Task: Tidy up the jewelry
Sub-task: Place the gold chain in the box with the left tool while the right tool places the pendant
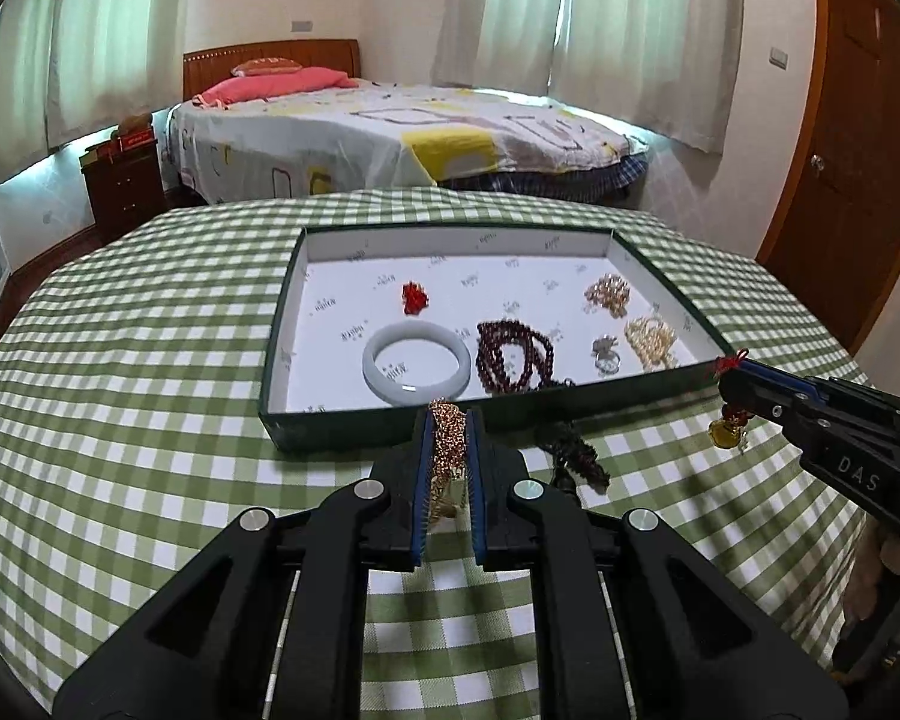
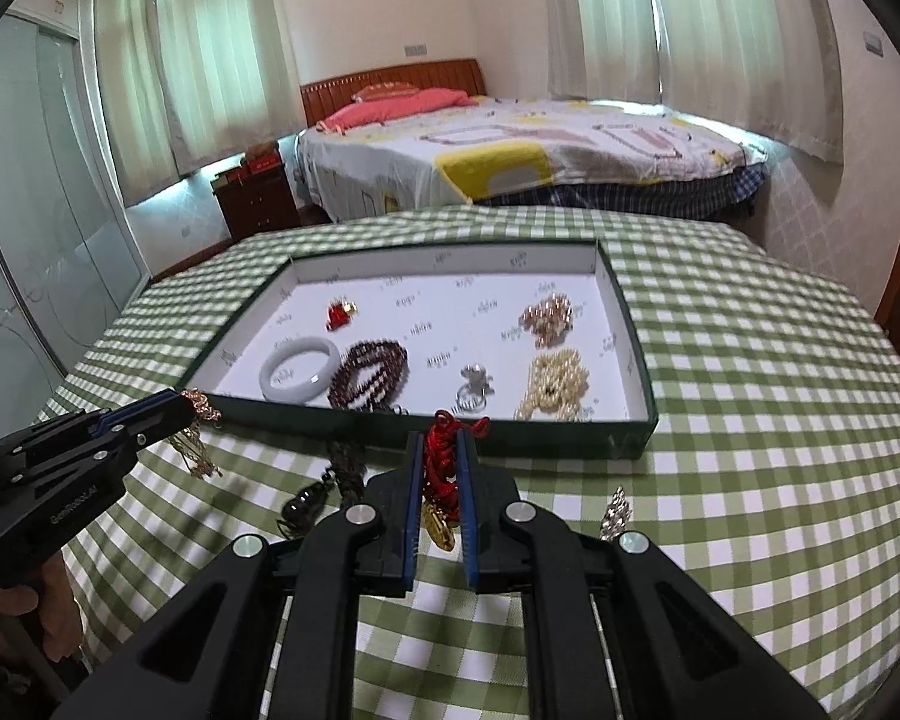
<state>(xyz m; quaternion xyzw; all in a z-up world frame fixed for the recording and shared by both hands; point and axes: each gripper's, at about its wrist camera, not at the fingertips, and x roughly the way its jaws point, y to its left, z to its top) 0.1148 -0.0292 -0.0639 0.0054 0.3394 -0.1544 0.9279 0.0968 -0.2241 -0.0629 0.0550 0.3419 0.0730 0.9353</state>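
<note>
Left hand-held gripper (image 1: 448,420) nearest the lens, jaws clamped on a gold chain (image 1: 447,450); chain bunches between the pads and dangles below, clear of the worktop (image 1: 150,420). Right hand-held gripper (image 2: 441,435) same posture, pinching a red cord (image 2: 444,456) with a gold pendant (image 2: 440,531) hanging off it. Both held over the checked cloth, just short of the tray's near wall.

Worktop: round, green-white check. Tray (image 1: 390,423): shallow, dark green outside, white printed liner, sits mid-worktop.

Inside tray, left to right:
- white bangle (image 1: 417,363), near-left, flat
- dark red bead strand (image 1: 513,360), coiled just beside the bangle
- pale pearl pile (image 1: 651,339), near-right
- pinkish bead pile (image 1: 609,294), behind the pearls
- silver ring (image 1: 606,357), between dark beads and pearls
- small red charm (image 1: 415,297), alone, far-left

Outside tray on the cloth: dark beaded piece (image 1: 576,456) in front of the near wall, between the two grippers; small silver piece (image 2: 615,513) right of the right gripper, too small to identify.
</note>
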